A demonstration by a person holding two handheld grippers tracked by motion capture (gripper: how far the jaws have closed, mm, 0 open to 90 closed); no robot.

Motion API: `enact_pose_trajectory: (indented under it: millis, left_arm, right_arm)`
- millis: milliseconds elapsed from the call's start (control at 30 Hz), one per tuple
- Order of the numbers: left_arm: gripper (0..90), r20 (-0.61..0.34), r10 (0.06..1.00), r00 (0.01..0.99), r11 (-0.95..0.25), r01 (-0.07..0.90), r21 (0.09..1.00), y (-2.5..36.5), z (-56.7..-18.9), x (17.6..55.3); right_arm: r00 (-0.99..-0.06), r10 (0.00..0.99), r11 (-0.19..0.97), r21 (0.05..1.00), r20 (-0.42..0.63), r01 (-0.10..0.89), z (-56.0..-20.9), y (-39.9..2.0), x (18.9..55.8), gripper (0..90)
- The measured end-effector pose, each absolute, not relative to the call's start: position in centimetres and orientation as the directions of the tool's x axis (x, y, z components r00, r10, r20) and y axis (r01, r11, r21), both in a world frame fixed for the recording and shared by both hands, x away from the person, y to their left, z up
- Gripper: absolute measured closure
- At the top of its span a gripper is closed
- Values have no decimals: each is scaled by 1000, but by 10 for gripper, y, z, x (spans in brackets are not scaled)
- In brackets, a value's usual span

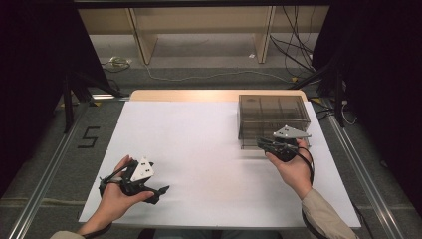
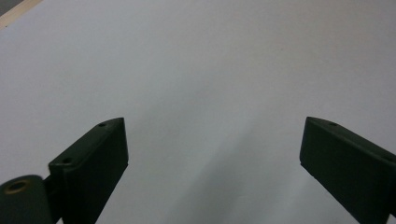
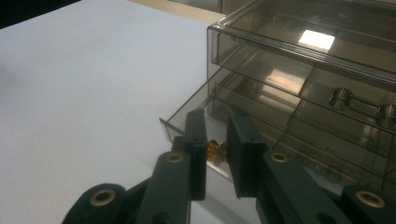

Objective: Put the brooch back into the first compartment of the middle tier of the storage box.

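Far left, high view: left hand (image 1: pixel 115 199) gripping left gripper (image 1: pixel 160 191) low over white sheet (image 1: pixel 199 149), near front-left corner, grey 3-cornered plate (image 1: pixel 143 169) on top, jaws pointing right along table. Left gripper view: left gripper (image 2: pixel 212 149) w/ jaws spread wide, nothing betw. them, just bare white sheet (image 2: pixel 201 70) under; strip of wooden table edge (image 2: pixel 16 11) at top-left corner.

Centre: plain sheet, wood tabletop edge (image 1: pixel 184 95) showing along far side.

Right: smoked clear plastic drawer box (image 1: pixel 272 117) sitting at far-right part of sheet, well apart from left gripper. Right hand (image 1: pixel 294 172) holding right gripper (image 1: pixel 262 143) at box's front, lower-left corner; its grey plate (image 1: pixel 290 132) overlapping box front in this view.

Right gripper view: right gripper (image 3: pixel 215 151) w/ jaws narrow, closed round small brass-coloured knob (image 3: pixel 215 150) of bottom drawer (image 3: pixel 196 109). Knob directly betw. the two pads; pads appear pressed on both sides, tho contact on right side partly hidden. Bottom drawer sticking out a bit from drawer box (image 3: pixel 303 60), front panel forward of drawers above. Upper drawer's round knobs (image 3: pixel 341 98) visible farther right, untouched. Box just ahead & right of jaws, drawer front touching distance, gripper at its left end.
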State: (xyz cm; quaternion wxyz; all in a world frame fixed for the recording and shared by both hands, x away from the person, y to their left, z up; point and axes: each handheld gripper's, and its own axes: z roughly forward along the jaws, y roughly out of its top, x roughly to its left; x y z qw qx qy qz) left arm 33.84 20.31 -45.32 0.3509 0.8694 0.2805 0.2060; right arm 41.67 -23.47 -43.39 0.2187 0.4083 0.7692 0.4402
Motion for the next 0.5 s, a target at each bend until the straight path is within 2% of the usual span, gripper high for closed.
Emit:
enact_pose_trajectory:
  millis: [500]
  left_arm:
    - [78, 162, 633, 757, -597, 343, 725, 203, -453, 338]
  right_arm:
    - [-570, 821, 276, 856, 27, 437, -433, -234, 419, 794]
